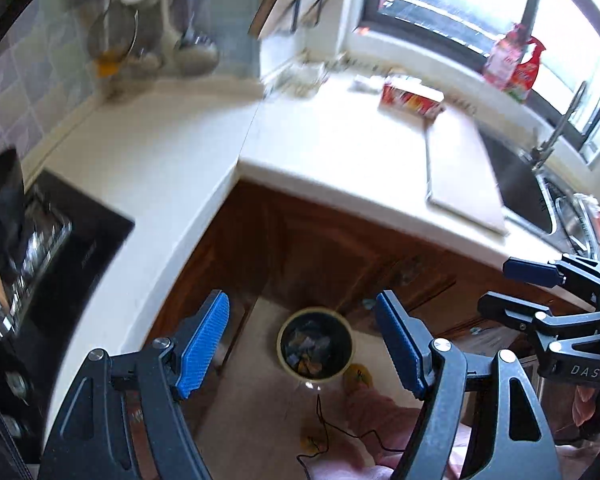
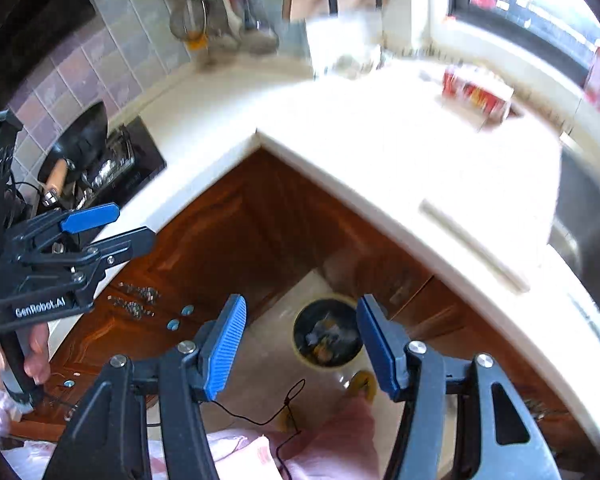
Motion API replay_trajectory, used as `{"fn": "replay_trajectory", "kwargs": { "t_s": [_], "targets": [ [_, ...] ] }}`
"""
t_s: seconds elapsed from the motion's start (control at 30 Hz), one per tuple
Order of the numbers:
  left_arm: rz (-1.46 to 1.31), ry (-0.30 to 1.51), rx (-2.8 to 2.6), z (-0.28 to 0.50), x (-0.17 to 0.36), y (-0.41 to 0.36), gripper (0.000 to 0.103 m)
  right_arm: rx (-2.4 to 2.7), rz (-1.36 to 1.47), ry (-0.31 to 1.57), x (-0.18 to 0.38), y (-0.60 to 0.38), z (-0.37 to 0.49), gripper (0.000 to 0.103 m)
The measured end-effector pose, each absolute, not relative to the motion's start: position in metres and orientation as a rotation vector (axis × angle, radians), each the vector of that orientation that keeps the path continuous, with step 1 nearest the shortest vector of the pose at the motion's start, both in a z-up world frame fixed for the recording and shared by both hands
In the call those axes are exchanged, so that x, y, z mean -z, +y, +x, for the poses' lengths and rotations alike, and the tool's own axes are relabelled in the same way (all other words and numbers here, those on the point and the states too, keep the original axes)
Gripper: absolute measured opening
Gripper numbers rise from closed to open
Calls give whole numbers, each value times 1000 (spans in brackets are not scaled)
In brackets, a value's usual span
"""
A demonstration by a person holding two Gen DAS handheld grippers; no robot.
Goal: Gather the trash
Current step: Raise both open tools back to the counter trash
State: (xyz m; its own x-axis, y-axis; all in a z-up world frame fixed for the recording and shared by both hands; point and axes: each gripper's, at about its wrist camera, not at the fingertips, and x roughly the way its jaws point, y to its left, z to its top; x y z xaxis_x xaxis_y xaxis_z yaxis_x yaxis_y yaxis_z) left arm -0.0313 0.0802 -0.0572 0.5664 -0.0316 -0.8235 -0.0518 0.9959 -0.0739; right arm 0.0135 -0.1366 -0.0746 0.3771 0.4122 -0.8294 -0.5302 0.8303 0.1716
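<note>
the left gripper (image 1: pixel 302 346) hangs high above the floor with its blue pads spread wide and nothing between them. straight below the gap, far down, sits a round trash bin (image 1: pixel 315 344) with a pale rim and a dark liner; crumpled scraps lie inside it. the bin stands on a light tiled floor (image 1: pixel 256 360) in the inner corner of the brown wooden cabinets (image 1: pixel 300 240).

the right gripper (image 2: pixel 300 344) is likewise released, pads apart and empty, and the same bin (image 2: pixel 327 334) shows between its fingertips, closer to the right-hand pad. in the left wrist view the right gripper (image 1: pixel 496 286) appears off to the right, level with the counter edge; in the right wrist view the left gripper (image 2: pixel 134 226) appears off to the left, its handle held by a hand (image 2: pixel 36 354).

ahead of and above both grippers runs a white l-shaped countertop (image 1: pixel 172 152). beyond the left gripper's right pad a pale cutting board (image 1: pixel 460 172) lies on it, with a steel sink (image 1: pixel 528 192) and tap (image 1: pixel 560 124) just past the board. further ahead, a red carton (image 1: pixel 412 98) rests near the window (image 1: pixel 480 8), and red packets (image 1: pixel 512 62) stand on the sill. off to the left of the left gripper is a black hob (image 1: pixel 60 248) carrying a dark wok (image 2: pixel 80 140); utensils (image 1: pixel 156 36) hang on the tiled wall ahead.

near the bin, below the grippers, pink clothing (image 2: pixel 332 444) and yellowish slippers (image 2: pixel 362 384) of the person show, with a thin black cord (image 2: pixel 260 416) trailing over them.
</note>
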Motion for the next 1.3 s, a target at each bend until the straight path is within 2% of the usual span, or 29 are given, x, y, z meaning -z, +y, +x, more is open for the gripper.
{"fn": "replay_trajectory", "kwargs": {
  "t_s": [0.13,0.23,0.4,0.67,0.97,1.3],
  "targets": [
    [-34,916,29,-23,19,68,74,-576,-115,931,37,-154,14,58],
    [36,883,38,-16,-7,56,81,-543,-119,873,10,-168,16,58],
    [150,827,37,9,-44,41,83,-487,-176,783,-27,-191,32,58],
    [182,771,0,88,-68,20,88,-460,-281,706,-52,-214,109,59],
    [116,882,-32,242,-19,3,89,-479,-246,771,-36,-243,253,65],
    [79,957,-184,373,57,15,89,-495,-208,908,36,-249,400,65]
  ]
}}
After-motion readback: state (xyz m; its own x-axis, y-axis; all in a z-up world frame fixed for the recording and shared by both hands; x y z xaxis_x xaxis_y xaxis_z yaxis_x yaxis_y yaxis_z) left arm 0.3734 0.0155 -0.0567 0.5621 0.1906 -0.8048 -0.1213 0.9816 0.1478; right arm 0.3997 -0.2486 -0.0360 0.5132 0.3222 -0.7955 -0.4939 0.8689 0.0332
